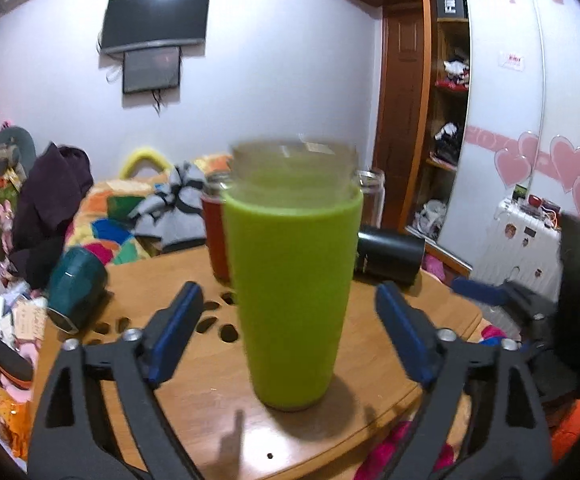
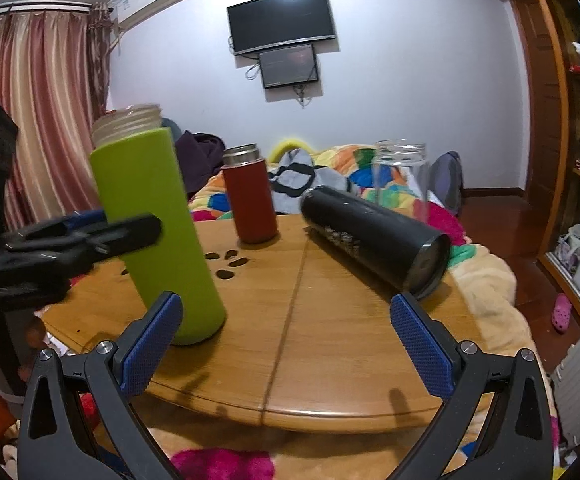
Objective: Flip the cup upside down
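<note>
A tall green cup [image 1: 293,296] with a clear threaded rim stands upright, mouth up, on the round wooden table [image 1: 194,392]. My left gripper [image 1: 290,308] is open, its blue-padded fingers [image 1: 178,332] on either side of the cup with a gap on each side. In the right wrist view the green cup [image 2: 158,232] stands at the left with the left gripper [image 2: 90,232] around it. My right gripper [image 2: 286,344] is open and empty above the table's near edge [image 2: 329,412].
A red flask [image 2: 252,196] stands upright behind the green cup. A black tumbler [image 2: 373,232] lies on its side at the right. A clear glass jar [image 2: 401,176] stands behind it. A dark teal cup [image 1: 76,284] lies at the table's left edge. A cluttered bed lies beyond.
</note>
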A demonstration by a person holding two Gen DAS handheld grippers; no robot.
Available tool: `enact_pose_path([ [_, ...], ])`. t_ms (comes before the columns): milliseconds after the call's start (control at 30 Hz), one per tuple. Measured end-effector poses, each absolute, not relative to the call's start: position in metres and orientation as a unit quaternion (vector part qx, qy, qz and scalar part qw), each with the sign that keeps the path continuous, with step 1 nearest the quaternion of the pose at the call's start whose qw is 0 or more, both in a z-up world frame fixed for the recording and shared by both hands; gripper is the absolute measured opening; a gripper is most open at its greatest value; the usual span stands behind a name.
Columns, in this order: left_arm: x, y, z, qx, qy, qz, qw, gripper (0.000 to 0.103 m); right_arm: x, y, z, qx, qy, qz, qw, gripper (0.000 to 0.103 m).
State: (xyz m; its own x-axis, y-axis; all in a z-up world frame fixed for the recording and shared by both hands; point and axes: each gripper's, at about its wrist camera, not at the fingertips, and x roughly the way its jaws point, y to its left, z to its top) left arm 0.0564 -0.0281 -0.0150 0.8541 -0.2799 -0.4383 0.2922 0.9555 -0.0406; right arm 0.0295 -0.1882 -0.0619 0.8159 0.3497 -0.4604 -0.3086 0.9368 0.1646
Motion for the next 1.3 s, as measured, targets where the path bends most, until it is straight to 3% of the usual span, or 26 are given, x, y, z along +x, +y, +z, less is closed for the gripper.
enact_pose_path([
  [433,0.038,0.036,-0.008,-0.013,0.223,-0.086,0.971,0.091,0.065,-0.107,-0.085,-0.019,0.281,0.252,0.926,0.102],
  [667,0.044,0.039,-0.01,-0.006,0.213,-0.073,0.974,0.091,0.083,-0.093,-0.095,-0.018,0.315,0.274,0.908,0.065],
  [767,0.058,0.043,-0.018,-0.003,0.22,-0.054,0.974,0.09,0.08,-0.093,-0.094,-0.025,0.312,0.273,0.91,0.064],
  [900,0.091,0.046,-0.031,-0.001,0.256,-0.065,0.964,0.079,0.079,-0.095,-0.092,-0.029,0.315,0.274,0.908,0.064],
  [967,0.111,0.046,-0.037,0.001,0.283,-0.089,0.955,0.068,0.078,-0.098,-0.091,-0.033,0.317,0.275,0.907,0.064],
  [1033,0.124,0.044,-0.04,0.003,0.3,-0.111,0.948,0.047,0.077,-0.1,-0.09,-0.036,0.321,0.276,0.905,0.063],
  [1100,0.134,0.043,-0.043,0.0,0.314,-0.142,0.939,0.032,0.076,-0.102,-0.09,-0.039,0.326,0.276,0.903,0.063],
  [1300,0.136,0.023,-0.044,0.026,0.309,-0.189,0.932,0.024,0.076,-0.11,-0.085,-0.061,0.339,0.272,0.898,0.063],
])
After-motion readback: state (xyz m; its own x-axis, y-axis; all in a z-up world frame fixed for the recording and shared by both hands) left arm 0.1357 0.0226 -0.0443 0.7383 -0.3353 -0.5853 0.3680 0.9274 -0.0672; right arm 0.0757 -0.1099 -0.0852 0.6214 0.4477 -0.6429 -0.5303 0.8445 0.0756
